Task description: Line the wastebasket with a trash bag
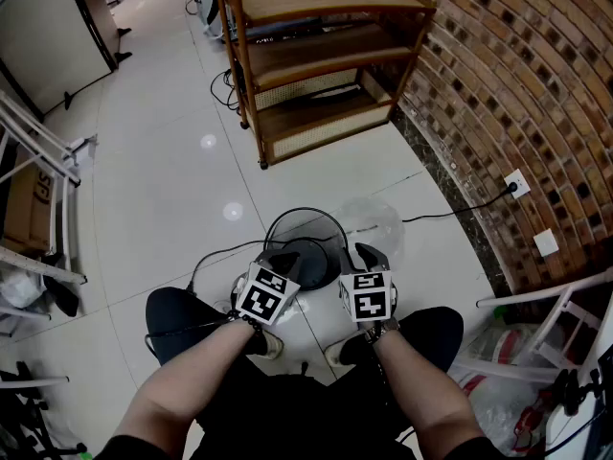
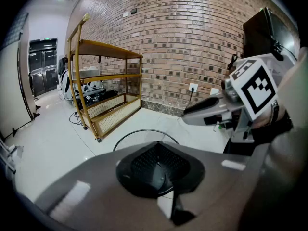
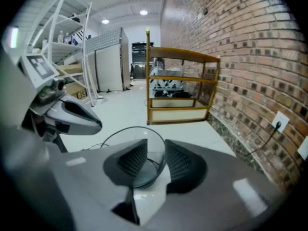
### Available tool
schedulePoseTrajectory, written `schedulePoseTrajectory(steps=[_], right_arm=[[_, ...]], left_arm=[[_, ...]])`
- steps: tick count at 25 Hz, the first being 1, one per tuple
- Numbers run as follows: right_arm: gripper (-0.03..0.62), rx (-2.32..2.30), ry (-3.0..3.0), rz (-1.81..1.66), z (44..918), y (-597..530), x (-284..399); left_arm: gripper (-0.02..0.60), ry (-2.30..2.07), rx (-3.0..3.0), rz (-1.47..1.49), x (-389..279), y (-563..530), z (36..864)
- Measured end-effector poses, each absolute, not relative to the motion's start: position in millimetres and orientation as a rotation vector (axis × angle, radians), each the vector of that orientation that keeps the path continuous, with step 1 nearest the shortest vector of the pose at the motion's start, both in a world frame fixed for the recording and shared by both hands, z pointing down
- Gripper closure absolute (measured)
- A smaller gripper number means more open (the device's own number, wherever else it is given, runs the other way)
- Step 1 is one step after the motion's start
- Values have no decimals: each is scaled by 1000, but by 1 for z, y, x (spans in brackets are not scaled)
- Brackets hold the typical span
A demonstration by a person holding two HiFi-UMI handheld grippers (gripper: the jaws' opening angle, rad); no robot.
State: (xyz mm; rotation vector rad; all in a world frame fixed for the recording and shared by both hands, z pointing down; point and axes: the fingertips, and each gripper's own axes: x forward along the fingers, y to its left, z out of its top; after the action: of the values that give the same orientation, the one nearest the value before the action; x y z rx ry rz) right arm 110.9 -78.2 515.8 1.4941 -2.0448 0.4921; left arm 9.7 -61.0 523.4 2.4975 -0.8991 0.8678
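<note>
The wastebasket (image 1: 303, 210) stands on the white floor (image 1: 163, 180) in the lower middle of the head view, just ahead of our knees. Its thin black rim is round and open. Inside we see only dark wire and a greyish sheen, with nothing loose in it. We cannot tell whether that sheen is a liner.

A pale see-through film (image 1: 375, 220) lies against the basket's right side. We take it for the trash bag, though its edges are too faint to trace.

The left claw (image 1: 285, 257) hangs over the near rim with its jaws pressed together. Its own view shows no gap and nothing we can make out between them. The right claw (image 1: 370, 255) has its jaws parted. In its own view the rim's right edge (image 3: 161, 146) shows through the gap, and the pads do not seem to press on it.

We judge the lining to be under way but unfinished. The next move calls for catching the film's mouth and spreading it over the rim all round without tipping the light basket.

Further out, a wooden shelf unit (image 1: 321, 56) stands at top centre. Stuffed plastic sacks (image 1: 498, 391) sit at lower right, their contents unclear.
</note>
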Motion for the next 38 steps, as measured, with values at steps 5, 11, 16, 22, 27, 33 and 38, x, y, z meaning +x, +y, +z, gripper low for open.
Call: schedulePoseTrajectory(steps=[5,11,16,22,27,33,38], right_arm=[[421,1619,-1801,575,547,-110,184],[373,1621,-1619,629,583,-133,223],[353,1582,-1546,651,615,-150,233],[353,1561,-1468,689,647,-162,246],[429,1549,-1399,732,662,-164,256],[591,1596,-1354,741,651,-160,272],[591,1637,-1363,720,624,-160,284]], left_arm=[[578,-903,2482,886,19,-81,525],[578,-886,2455,907,29,-91,539],[578,-886,2429,928,32,-96,549],[578,-888,2412,940,29,-100,553],[578,-902,2411,934,27,-102,554],[578,-907,2409,937,26,-102,553],[578,-912,2425,908,32,-97,548]])
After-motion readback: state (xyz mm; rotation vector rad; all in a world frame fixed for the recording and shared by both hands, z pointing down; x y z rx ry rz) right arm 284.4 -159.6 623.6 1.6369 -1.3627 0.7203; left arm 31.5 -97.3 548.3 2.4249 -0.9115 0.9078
